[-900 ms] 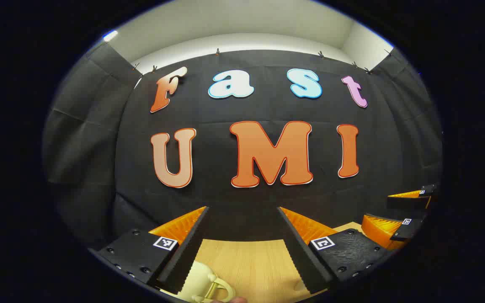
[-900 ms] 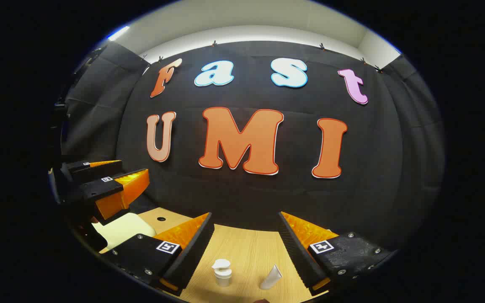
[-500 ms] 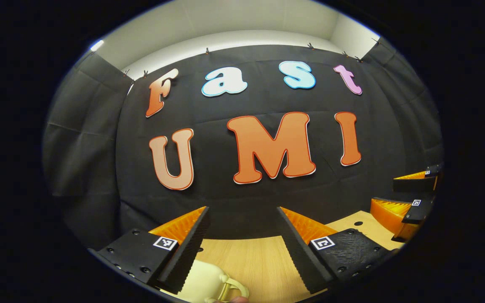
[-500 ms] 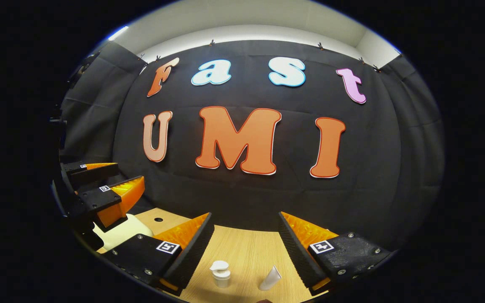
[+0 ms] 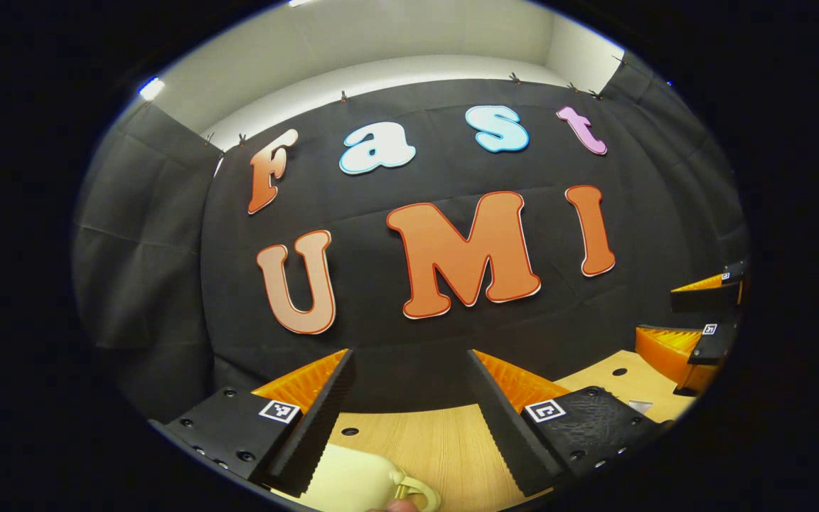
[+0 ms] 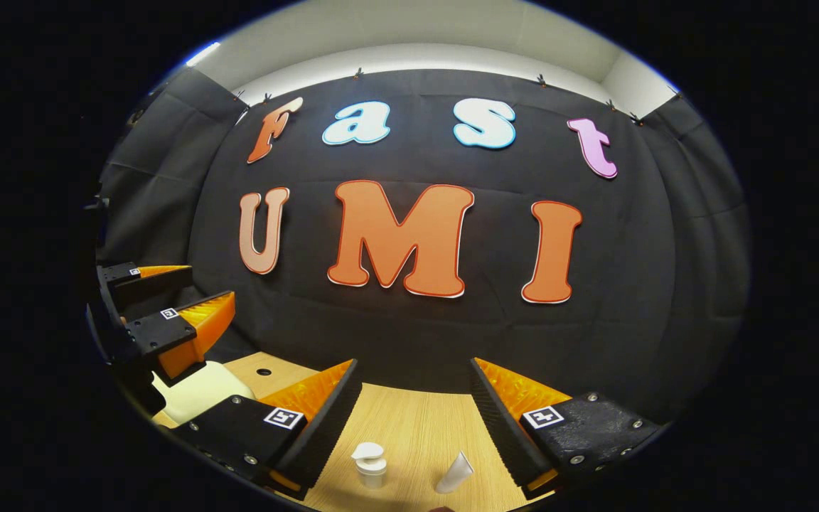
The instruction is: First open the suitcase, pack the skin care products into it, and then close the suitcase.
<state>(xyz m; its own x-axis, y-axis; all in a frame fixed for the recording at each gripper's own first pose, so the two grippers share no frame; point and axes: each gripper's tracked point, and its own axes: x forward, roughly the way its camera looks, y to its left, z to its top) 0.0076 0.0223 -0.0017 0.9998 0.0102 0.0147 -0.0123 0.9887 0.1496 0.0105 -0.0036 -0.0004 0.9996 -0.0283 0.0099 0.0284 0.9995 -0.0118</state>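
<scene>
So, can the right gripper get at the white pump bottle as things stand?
Probably yes: the right gripper is open, the pump bottle stands between its fingers' lines on bare table, and the tube lies apart.

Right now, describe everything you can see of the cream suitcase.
The suitcase is a small, pale cream case with rounded corners and a smooth, hard-looking shell. A looped handle of the same colour, joined by a yellowish fitting, sticks out toward the bottom of the left gripper view. It appears closed and lies on the wooden table, low between the left gripper fingers, which do not touch it. In the right gripper view its corner shows below the left gripper.
</scene>
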